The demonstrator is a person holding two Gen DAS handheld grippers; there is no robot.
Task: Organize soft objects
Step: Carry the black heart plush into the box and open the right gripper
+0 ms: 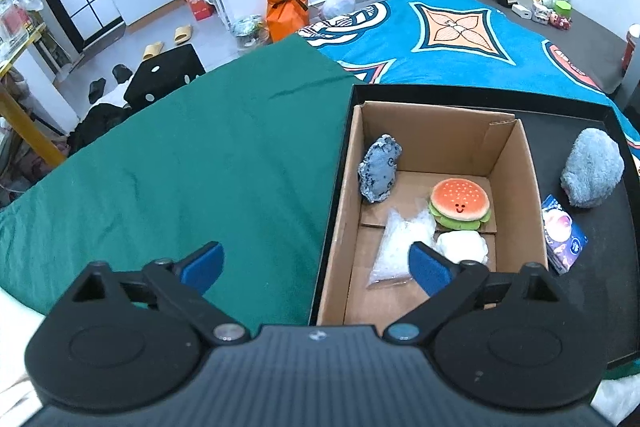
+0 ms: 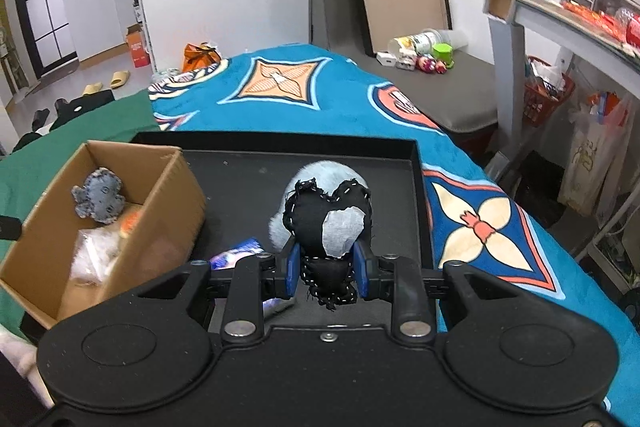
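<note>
The cardboard box [image 1: 436, 131] sits in the tray's [image 1: 580, 107] left end; the burger toy [image 1: 460, 203] lies inside, the fluffy toy [image 1: 592, 173] outside to its right.

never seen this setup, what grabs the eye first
The black stitched plush with a pale patch, pinched in the right gripper above the black tray. Next, the smiling burger toy in the cardboard box, near the open left gripper.

Bright, even indoor light; sharp focus; fisheye-bent edges
</note>
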